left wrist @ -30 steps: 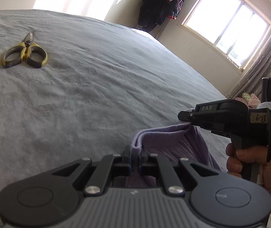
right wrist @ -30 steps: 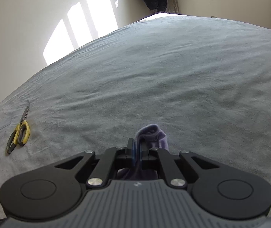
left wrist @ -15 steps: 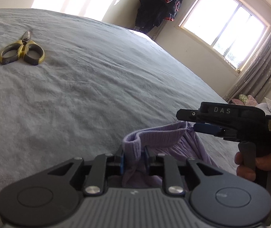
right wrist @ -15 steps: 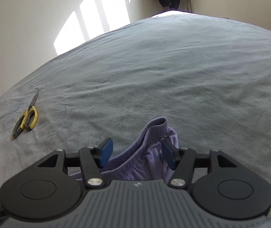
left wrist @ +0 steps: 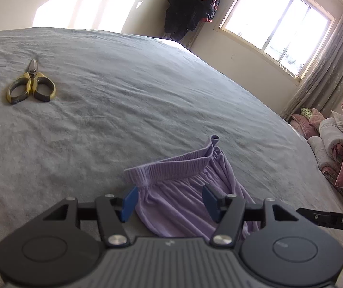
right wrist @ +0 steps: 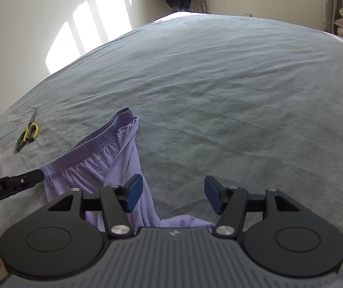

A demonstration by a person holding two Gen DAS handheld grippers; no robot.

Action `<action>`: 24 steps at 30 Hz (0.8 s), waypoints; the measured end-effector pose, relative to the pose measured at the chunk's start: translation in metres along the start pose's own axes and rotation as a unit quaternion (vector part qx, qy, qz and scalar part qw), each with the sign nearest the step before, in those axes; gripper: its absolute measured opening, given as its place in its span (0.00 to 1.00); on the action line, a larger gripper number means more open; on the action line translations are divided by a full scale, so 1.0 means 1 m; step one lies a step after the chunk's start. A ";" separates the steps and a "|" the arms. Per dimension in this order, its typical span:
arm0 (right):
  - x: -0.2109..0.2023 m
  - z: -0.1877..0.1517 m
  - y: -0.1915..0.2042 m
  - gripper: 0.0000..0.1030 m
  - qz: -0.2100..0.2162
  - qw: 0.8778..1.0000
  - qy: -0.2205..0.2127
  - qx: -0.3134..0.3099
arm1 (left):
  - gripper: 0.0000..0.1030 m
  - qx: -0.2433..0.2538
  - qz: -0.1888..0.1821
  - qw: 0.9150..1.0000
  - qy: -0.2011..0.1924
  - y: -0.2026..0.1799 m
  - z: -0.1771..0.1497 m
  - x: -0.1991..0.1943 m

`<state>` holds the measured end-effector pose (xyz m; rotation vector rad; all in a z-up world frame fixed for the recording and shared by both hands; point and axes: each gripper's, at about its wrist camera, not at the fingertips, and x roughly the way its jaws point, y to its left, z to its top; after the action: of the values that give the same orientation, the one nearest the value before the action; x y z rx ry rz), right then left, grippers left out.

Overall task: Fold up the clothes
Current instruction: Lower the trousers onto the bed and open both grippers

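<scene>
A lilac garment with a ribbed elastic waistband (left wrist: 183, 165) lies loose on the grey bed sheet (left wrist: 147, 96). My left gripper (left wrist: 170, 201) hovers just over its near part, jaws opening, the cloth lying between the blue pads without being pressed. In the right wrist view the same garment (right wrist: 94, 148) stretches away to the left. My right gripper (right wrist: 174, 195) stands open to its right, mostly bare sheet between the pads and the cloth's edge passing under the left pad (right wrist: 134, 193). A hand holds each gripper's handle.
Yellow-handled scissors (left wrist: 31, 85) lie on the sheet at the far left, also in the right wrist view as scissors (right wrist: 27, 133). Pink pillows and rolled bedding (left wrist: 339, 144) are stacked at the bed's right. Dark clothes (left wrist: 193, 4) hang in the corner by the window.
Both grippers were shut on the garment's waistband and have let it go; it now lies on the sheet. The right gripper has moved off to the right, and the left one has risen a little.
</scene>
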<state>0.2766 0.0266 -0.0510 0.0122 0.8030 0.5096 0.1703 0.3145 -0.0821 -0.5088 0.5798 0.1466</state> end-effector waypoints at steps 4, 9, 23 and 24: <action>-0.024 -0.022 -0.019 0.59 -0.009 1.000 -0.002 0.019 | 0.59 0.014 -0.015 1.000 0.012 -0.015 -0.005 -0.007; -0.047 -0.047 -0.034 0.59 -0.009 0.999 -0.002 0.034 | 0.59 0.035 -0.042 0.997 0.046 -0.041 -0.020 -0.008; -0.112 -0.116 -0.089 0.59 -0.014 0.997 -0.029 0.076 | 0.58 0.057 -0.143 0.976 0.151 -0.124 -0.077 0.013; -0.116 -0.121 -0.093 0.59 -0.016 0.996 -0.032 0.076 | 0.58 0.060 -0.146 0.975 0.155 -0.129 -0.079 0.015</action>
<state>0.1654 -0.1278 -0.0747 0.1561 0.7766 0.4148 0.1795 0.1626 -0.0935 -0.4971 0.8051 -0.2508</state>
